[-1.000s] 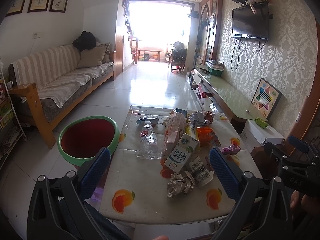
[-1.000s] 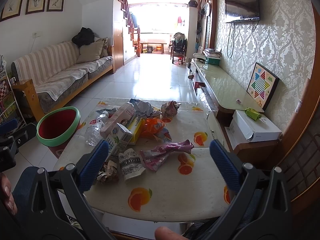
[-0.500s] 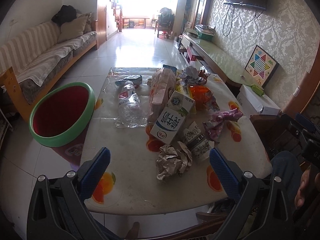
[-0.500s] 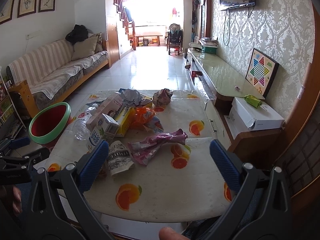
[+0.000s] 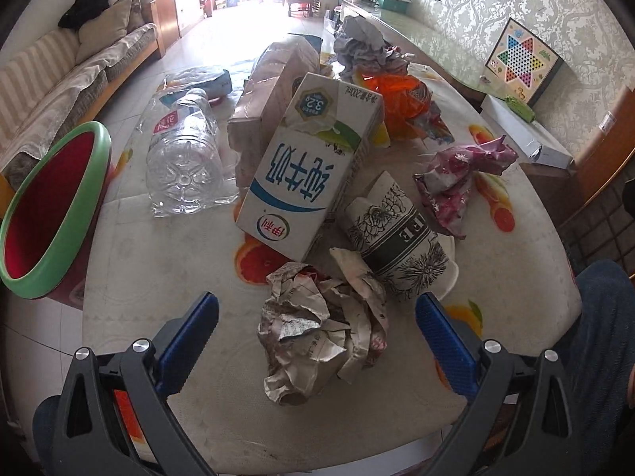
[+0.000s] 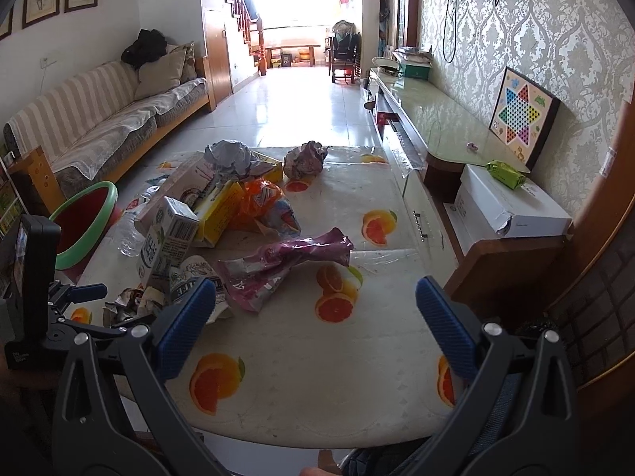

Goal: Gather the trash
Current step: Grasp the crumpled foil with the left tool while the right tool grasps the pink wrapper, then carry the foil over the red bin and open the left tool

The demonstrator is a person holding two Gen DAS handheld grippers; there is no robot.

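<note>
Now the left hand-held gripper (image 5: 316, 327) is hovering released around a crumpled paper ball (image 5: 321, 327) on the desk (image 5: 158, 246), while the right hand-held gripper (image 6: 315, 315) is also gaping, empty.

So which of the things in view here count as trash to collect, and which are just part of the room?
Part of the job:
crumpled paper ball
milk carton
paper cup
plastic bottle
pink wrapper
orange wrapper
green-rimmed bin
left gripper, right gripper, both open

Just lying about:
checkers board
white box
sofa
</note>
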